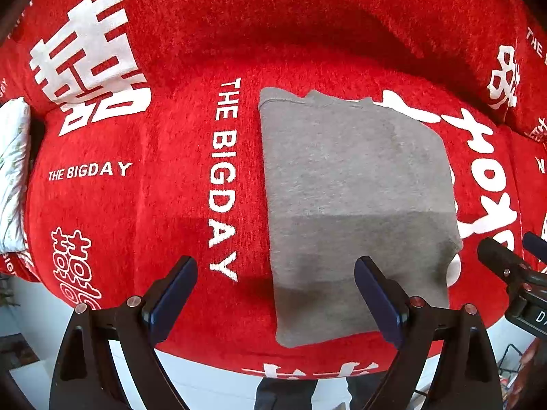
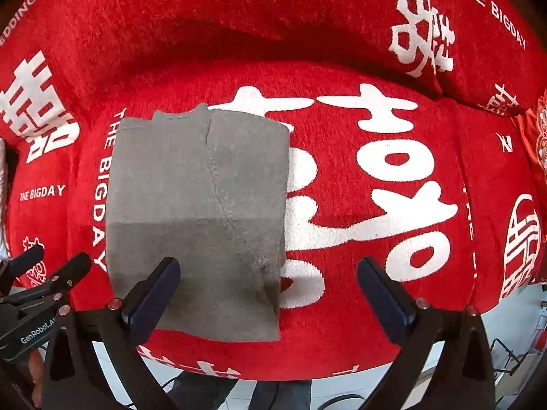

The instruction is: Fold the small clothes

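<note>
Your left gripper (image 1: 275, 288) & right gripper (image 2: 268, 285) both hang wide open w/ nothing held, above the near end of the grey folded garment (image 1: 355, 205). That garment lies flat as a rectangle on the red printed cover (image 1: 164, 205), its near edge close to the cover's front edge, grippers side by side above it.

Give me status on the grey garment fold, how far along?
Done: the grey garment lies as a flat rectangle on the red sofa cover, one layer lapped over along a seam. In hand: nothing; left gripper and right gripper are open above its near edge. Left: probably a final fold.
</note>
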Action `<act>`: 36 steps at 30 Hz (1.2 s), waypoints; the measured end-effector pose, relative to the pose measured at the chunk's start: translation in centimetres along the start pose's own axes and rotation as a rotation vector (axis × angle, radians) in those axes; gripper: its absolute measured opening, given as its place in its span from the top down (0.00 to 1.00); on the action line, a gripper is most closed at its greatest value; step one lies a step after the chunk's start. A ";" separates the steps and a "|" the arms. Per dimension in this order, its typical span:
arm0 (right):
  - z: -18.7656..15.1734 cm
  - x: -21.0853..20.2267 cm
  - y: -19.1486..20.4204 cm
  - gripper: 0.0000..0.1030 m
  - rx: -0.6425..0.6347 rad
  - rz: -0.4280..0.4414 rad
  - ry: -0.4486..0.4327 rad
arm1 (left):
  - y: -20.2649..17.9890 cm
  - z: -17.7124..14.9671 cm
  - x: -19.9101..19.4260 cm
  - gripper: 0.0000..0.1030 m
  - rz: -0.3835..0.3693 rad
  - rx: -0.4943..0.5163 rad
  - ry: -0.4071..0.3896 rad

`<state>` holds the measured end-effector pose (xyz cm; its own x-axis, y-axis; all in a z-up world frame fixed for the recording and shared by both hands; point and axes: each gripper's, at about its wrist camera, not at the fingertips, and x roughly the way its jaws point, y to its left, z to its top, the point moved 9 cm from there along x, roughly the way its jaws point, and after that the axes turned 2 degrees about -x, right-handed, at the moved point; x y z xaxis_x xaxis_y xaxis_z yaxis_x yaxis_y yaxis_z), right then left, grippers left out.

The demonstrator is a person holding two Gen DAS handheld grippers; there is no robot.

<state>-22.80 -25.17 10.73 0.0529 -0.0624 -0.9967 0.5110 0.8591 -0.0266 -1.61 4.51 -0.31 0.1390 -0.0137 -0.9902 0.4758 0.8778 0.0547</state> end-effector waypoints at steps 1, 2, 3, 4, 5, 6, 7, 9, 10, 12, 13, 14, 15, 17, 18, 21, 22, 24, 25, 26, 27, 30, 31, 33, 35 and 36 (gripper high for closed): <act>0.0 0.1 -0.1 0.00 0.001 -0.002 0.002 | -0.1 0.0 0.0 0.09 0.000 0.000 0.000; 0.0 -0.1 -0.1 0.00 0.002 -0.003 0.003 | -0.1 0.0 0.0 0.09 -0.001 0.000 0.000; 0.0 0.0 -0.1 0.00 0.001 -0.003 0.005 | -0.1 0.0 0.0 0.09 -0.001 -0.001 -0.001; 0.0 -0.1 -0.1 0.00 -0.001 -0.004 0.008 | -0.1 0.0 0.1 0.09 0.000 -0.001 -0.001; 0.0 -0.1 -0.1 0.00 -0.003 -0.006 0.009 | -0.1 0.0 0.1 0.09 0.001 -0.001 0.000; 0.1 -0.1 -0.2 0.00 -0.002 -0.006 0.008 | -0.1 0.1 0.1 0.09 0.002 -0.001 -0.001; 0.1 -0.1 -0.2 0.00 -0.001 -0.006 0.008 | -0.2 0.1 0.1 0.09 0.001 -0.001 -0.002; 0.1 -0.2 -0.2 0.00 0.003 -0.004 0.011 | -0.3 0.2 0.0 0.09 0.001 0.001 -0.005; 0.1 -0.2 -0.2 0.00 0.004 -0.004 0.012 | -0.3 0.3 0.0 0.09 0.002 0.002 -0.006; 0.2 -0.2 -0.1 0.00 0.001 -0.004 0.012 | -0.4 0.3 0.0 0.09 0.002 0.003 -0.008; 0.2 -0.2 -0.1 0.00 0.000 -0.005 0.011 | -0.5 0.4 -0.1 0.09 0.001 0.003 -0.009; 0.2 -0.2 -0.1 0.00 -0.001 -0.005 0.010 | -0.5 0.4 -0.1 0.09 0.001 0.003 -0.009; 0.3 -0.2 -0.1 0.00 -0.001 -0.004 0.011 | -0.5 0.4 -0.1 0.09 0.001 0.003 -0.009; 0.3 -0.2 -0.1 0.00 -0.002 -0.004 0.011 | -0.5 0.4 -0.1 0.09 0.002 0.002 -0.009; 0.3 -0.2 -0.1 0.00 -0.003 -0.004 0.012 | -0.5 0.4 -0.1 0.09 0.003 0.003 -0.010; 0.4 -0.2 0.0 0.00 -0.005 -0.004 0.015 | -0.5 0.5 -0.1 0.09 0.003 0.004 -0.011; 0.4 -0.2 0.0 0.00 -0.006 -0.004 0.016 | -0.5 0.5 -0.1 0.09 0.004 0.005 -0.011; 0.4 -0.2 0.1 0.00 -0.005 -0.005 0.018 | -0.5 0.5 -0.2 0.09 0.003 0.003 -0.011; 0.4 -0.1 0.1 0.00 -0.005 -0.004 0.017 | -0.4 0.5 -0.2 0.09 0.003 0.001 -0.011; 0.4 -0.1 0.1 0.00 -0.005 -0.004 0.017 | -0.4 0.5 -0.2 0.09 0.003 0.001 -0.011; 0.5 -0.1 0.1 0.00 -0.004 -0.003 0.016 | -0.4 0.5 -0.2 0.09 0.003 0.002 -0.012; 0.4 0.0 0.1 0.00 -0.002 -0.005 0.019 | -0.4 0.5 -0.2 0.09 0.001 0.001 -0.011; 0.4 0.0 0.1 0.00 -0.001 -0.004 0.019 | -0.3 0.5 -0.1 0.09 0.002 0.001 -0.011; 0.3 0.0 0.1 0.00 -0.001 -0.006 0.020 | -0.3 0.5 -0.1 0.09 0.002 0.001 -0.010; 0.3 0.0 0.2 0.00 -0.001 -0.005 0.020 | -0.2 0.4 -0.1 0.09 0.000 0.000 -0.009; 0.3 0.0 0.2 0.00 0.000 -0.006 0.020 | -0.2 0.4 -0.1 0.09 0.000 0.000 -0.010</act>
<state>-22.47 -25.18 10.73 0.0324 -0.0577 -0.9978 0.5112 0.8588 -0.0331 -1.31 4.15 -0.17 0.1474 -0.0180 -0.9889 0.4759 0.8778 0.0550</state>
